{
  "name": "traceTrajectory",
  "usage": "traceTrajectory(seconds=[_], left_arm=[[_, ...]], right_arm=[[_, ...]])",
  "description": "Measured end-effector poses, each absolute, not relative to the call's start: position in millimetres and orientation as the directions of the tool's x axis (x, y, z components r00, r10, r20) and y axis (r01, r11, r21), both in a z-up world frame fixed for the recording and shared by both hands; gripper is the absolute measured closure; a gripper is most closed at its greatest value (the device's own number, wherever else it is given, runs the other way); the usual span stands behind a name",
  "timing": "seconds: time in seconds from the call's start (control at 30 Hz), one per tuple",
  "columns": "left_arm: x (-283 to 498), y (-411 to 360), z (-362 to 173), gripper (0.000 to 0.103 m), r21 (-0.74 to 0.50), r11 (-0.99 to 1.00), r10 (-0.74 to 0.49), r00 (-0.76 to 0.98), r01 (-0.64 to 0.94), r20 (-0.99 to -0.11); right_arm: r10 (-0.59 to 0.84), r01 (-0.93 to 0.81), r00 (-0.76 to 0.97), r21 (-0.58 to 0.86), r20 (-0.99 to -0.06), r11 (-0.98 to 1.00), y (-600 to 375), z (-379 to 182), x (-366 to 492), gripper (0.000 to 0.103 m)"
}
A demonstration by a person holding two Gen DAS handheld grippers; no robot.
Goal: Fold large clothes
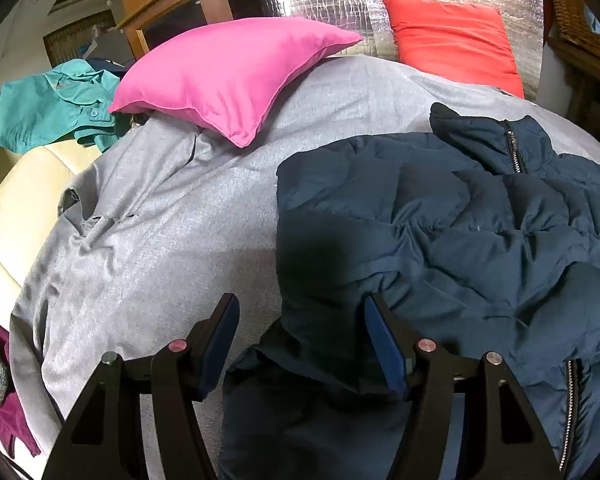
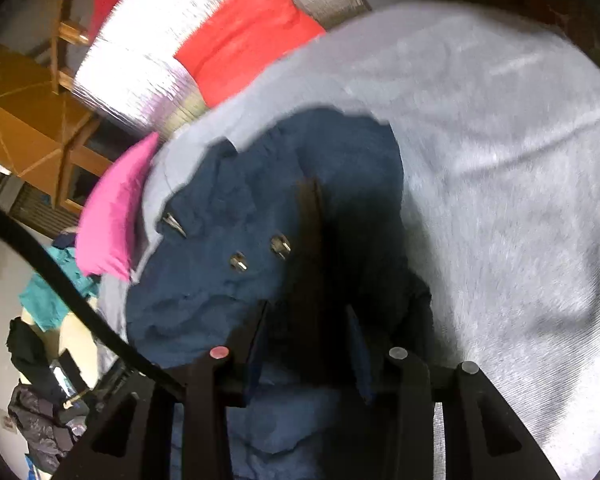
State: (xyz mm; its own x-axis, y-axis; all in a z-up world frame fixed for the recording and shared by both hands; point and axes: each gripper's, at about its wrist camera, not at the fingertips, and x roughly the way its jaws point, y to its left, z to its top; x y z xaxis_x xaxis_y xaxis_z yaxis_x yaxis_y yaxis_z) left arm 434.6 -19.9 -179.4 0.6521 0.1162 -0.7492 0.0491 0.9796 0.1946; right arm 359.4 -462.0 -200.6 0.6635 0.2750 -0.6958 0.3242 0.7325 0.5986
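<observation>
Navy jacket (image 1: 440,216) near pink pillow (image 1: 228,76)

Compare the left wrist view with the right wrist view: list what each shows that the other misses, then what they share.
Only the left wrist view shows the jacket's silver zipper and a purple garment at the bed's edge.

Only the right wrist view, which is blurred, shows metal snap buttons on the jacket and a dark crumpled bundle low at the left.

Both show the navy quilted puffer jacket on the grey bed sheet, the pink pillow, the red pillow and the teal shirt. The left gripper is open over the jacket.
</observation>
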Motion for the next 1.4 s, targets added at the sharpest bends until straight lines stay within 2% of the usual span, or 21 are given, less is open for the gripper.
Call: traceTrajectory(seconds=[0.07, 0.1, 0.13, 0.17, 0.27, 0.4, 0.47, 0.6, 0.73, 0.87, 1.0, 1.13, 1.3, 1.4], left_arm=[[434.2, -19.9, -179.5, 0.037, 0.194, 0.98, 0.115, 0.652, 0.051, -0.749], [433.9, -19.8, -179.4, 0.037, 0.194, 0.98, 0.114, 0.653, 0.052, -0.749], [433.7, -20.0, -179.4, 0.037, 0.194, 0.98, 0.113, 0.653, 0.053, -0.749], [433.5, -19.8, -179.3, 0.037, 0.194, 0.98, 0.112, 0.653, 0.054, -0.749], [432.7, -19.9, -178.9, 0.037, 0.191, 0.98, 0.108, 0.655, 0.057, -0.748], [431.5, -19.5, -178.0, 0.037, 0.186, 0.981, 0.101, 0.656, 0.061, -0.748], [431.0, -19.3, -177.7, 0.037, 0.186, 0.981, 0.1, 0.657, 0.061, -0.747], [430.1, -19.0, -177.2, 0.037, 0.186, 0.98, 0.099, 0.659, 0.064, -0.745], [430.1, -17.8, -176.6, 0.037, 0.182, 0.981, 0.095, 0.66, 0.064, -0.745], [429.7, -17.6, -175.9, 0.037, 0.176, 0.982, 0.091, 0.659, 0.065, -0.747], [430.0, -18.4, -175.4, 0.037, 0.179, 0.982, 0.092, 0.661, 0.065, -0.745], [430.5, -18.3, -173.4, 0.037, 0.172, 0.983, 0.085, 0.657, 0.069, -0.749], [430.5, -1.9, -153.7, 0.03, 0.105, 0.992, 0.033, 0.685, 0.064, -0.728], [432.6, 18.8, -140.0, 0.02, 0.058, 0.998, 0.021, 0.715, 0.028, -0.698]], right_arm=[[0.241, 0.327, 0.702, 0.604, -0.67, 0.727, -467.5, -191.8, 353.0, 0.051], [0.218, 0.34, 0.714, 0.601, -0.665, 0.723, -469.4, -188.6, 351.2, 0.034], [0.169, 0.37, 0.727, 0.586, -0.666, 0.72, -474.7, -186.0, 348.7, 0.023], [0.126, 0.399, 0.73, 0.568, -0.672, 0.72, -479.5, -185.1, 347.5, 0.022], [0.11, 0.447, 0.696, 0.549, -0.709, 0.706, -489.2, -195.3, 353.7, 0.022], [0.169, 0.474, 0.651, 0.57, -0.74, 0.671, -493.9, -220.6, 367.3, 0.024], [0.215, 0.449, 0.64, 0.586, -0.737, 0.674, -487.0, -226.5, 374.5, 0.042], [0.16, 0.413, 0.654, 0.526, -0.74, 0.744, -469.2, -214.3, 376.4, 0.058], [0.119, 0.357, 0.702, 0.491, -0.703, 0.795, -455.8, -198.7, 370.4, 0.058], [0.112, 0.408, 0.619, 0.441, -0.777, 0.799, -454.8, -221.3, 384.3, 0.058], [0.148, 0.423, 0.613, 0.481, -0.776, 0.768, -464.5, -225.4, 382.4, 0.054], [0.152, 0.418, 0.633, 0.5, -0.759, 0.758, -469.0, -213.7, 373.7, 0.039], [0.15, 0.412, 0.69, 0.555, -0.708, 0.723, -486.1, -199.7, 358.6, 0.036], [0.173, 0.412, 0.693, 0.582, -0.7, 0.701, -490.6, -203.0, 355.0, 0.036]])
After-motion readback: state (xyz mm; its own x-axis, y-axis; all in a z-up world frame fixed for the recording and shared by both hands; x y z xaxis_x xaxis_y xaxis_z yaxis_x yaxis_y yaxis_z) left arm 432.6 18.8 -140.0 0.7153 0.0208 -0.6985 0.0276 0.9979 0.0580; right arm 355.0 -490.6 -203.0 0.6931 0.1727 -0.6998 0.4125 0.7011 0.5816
